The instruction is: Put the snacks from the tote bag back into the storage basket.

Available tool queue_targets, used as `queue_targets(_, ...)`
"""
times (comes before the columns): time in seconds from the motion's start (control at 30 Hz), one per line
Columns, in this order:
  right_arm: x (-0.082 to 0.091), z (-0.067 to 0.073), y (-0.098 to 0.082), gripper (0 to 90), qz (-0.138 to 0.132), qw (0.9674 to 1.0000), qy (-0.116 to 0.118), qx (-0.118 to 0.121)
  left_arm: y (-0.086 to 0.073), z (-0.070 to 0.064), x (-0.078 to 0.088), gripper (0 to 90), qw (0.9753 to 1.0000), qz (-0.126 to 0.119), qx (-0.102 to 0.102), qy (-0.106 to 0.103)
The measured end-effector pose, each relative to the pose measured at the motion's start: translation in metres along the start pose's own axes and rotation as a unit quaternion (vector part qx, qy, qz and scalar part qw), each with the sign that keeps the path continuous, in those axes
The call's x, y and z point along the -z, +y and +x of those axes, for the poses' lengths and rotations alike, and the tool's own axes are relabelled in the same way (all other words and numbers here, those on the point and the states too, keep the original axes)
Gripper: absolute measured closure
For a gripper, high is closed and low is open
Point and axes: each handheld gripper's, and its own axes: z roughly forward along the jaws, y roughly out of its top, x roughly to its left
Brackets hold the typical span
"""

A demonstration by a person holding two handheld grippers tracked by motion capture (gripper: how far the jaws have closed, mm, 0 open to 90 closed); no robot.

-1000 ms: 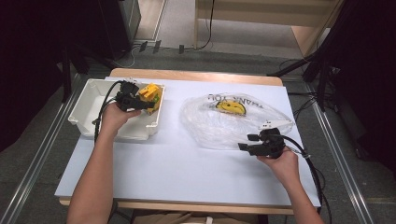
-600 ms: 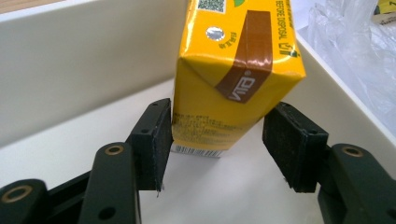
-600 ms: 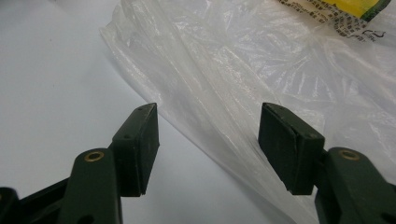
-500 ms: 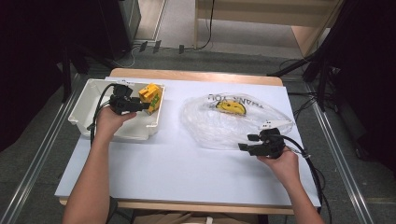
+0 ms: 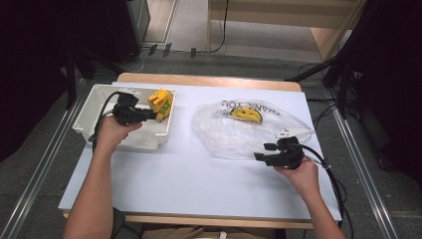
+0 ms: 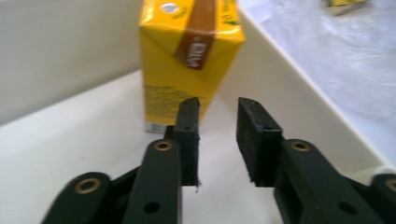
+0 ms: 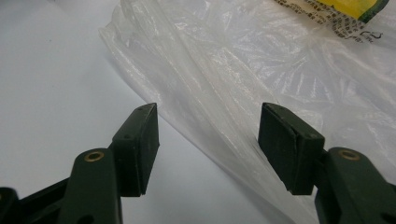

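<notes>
Here the yellow carton (image 6: pixel 189 60) stands just beyond the left hand-held gripper (image 6: pixel 217 135).

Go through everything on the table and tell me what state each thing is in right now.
Yellow carton: upright in the tray, against its wall, not gripped.
White tray: on the table, holding the carton.
Plastic bag: lying flat and crumpled.
Left tool: just been closing, nothing between its pads.
Right tool: open at the bag's edge.

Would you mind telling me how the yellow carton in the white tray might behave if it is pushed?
The yellow carton stands upright and tall in the white tray, so it may tip. Its creased card walls look fairly stiff and probably light.
</notes>
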Motion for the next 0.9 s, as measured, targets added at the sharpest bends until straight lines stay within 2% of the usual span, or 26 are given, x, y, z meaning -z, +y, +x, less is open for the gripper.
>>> queue_targets(0.03,0.0,0.0,0.0,39.1,0.0,1.0,-0.001,0.001,0.001,0.0,0.0,76.6,1.0,0.0,0.006,-0.006)
queue_targets(0.2,0.0,0.0,0.0,39.2,-0.001,1.0,-0.003,0.001,0.004,-0.006,0.001,86.9,0.9999,-0.006,-0.009,-0.002)
queue_targets(0.33,0.0,0.0,0.0,39.3,0.0,1.0,-0.002,0.001,0.006,-0.009,-0.002,89.8,1.0,-0.004,-0.006,0.0)
queue_targets(0.43,0.002,0.001,0.0,39.7,-0.005,1.0,-0.003,0.005,0.006,-0.011,-0.005,90.0,1.0,-0.001,-0.009,-0.002)
queue_targets(0.53,0.003,0.001,0.001,40.0,-0.006,1.0,-0.004,0.002,0.007,-0.013,-0.011,90.0,0.9999,0.004,-0.014,0.004)
queue_targets(0.7,0.003,0.002,0.001,40.5,-0.01,0.9999,-0.003,0.007,0.006,-0.013,-0.021,90.0,1.0,0.002,0.0,-0.002)
queue_targets(0.77,0.003,0.002,0.001,40.5,-0.009,0.9999,-0.004,0.007,0.005,-0.014,-0.025,90.0,0.9999,0.009,-0.005,0.006)
queue_targets(0.87,0.002,0.002,0.001,40.5,-0.008,0.9999,-0.004,0.008,0.004,-0.013,-0.028,90.0,0.9999,0.009,0.0,0.008)
queue_targets(0.9,0.002,0.002,0.0,40.5,-0.007,0.9999,-0.004,0.009,0.003,-0.013,-0.029,90.0,0.9999,0.008,-0.001,0.014)
